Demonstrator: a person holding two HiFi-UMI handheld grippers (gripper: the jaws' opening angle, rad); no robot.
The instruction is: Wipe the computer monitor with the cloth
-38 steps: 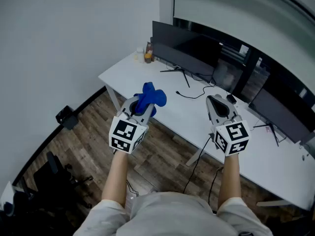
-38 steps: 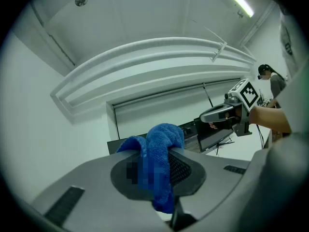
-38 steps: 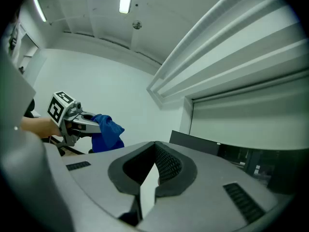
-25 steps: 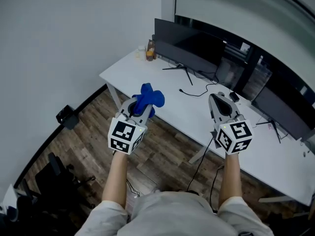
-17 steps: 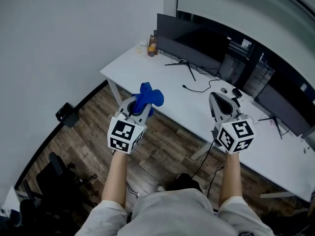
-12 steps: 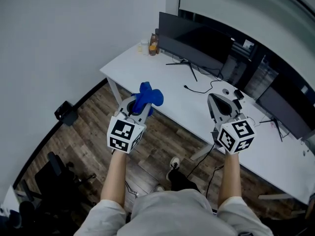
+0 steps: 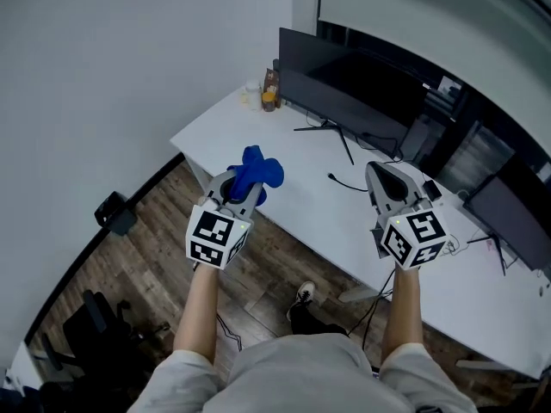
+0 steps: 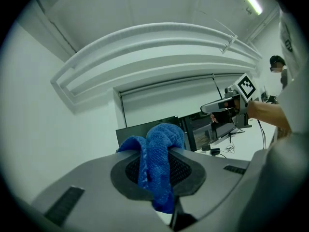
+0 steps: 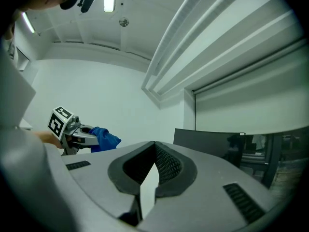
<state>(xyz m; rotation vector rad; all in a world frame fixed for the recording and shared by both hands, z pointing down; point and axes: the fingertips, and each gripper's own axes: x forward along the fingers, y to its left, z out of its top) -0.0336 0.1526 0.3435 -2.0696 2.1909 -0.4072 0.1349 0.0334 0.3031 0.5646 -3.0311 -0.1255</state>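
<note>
The left tongs (image 7: 244, 181) pinch the blue cloth (image 7: 259, 168) — the right tongs (image 7: 386, 181) pressed together, empty — both short of the monitor (image 7: 344, 89).

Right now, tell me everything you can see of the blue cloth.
The blue cloth looks like soft, looped microfibre. It is bunched and clamped in the jaws of the left gripper, with two rounded folds bulging past the tips and a tail running back between them. It is held in the air near the edge of the white desk, touching only the gripper, well short of the dark monitor.
</note>
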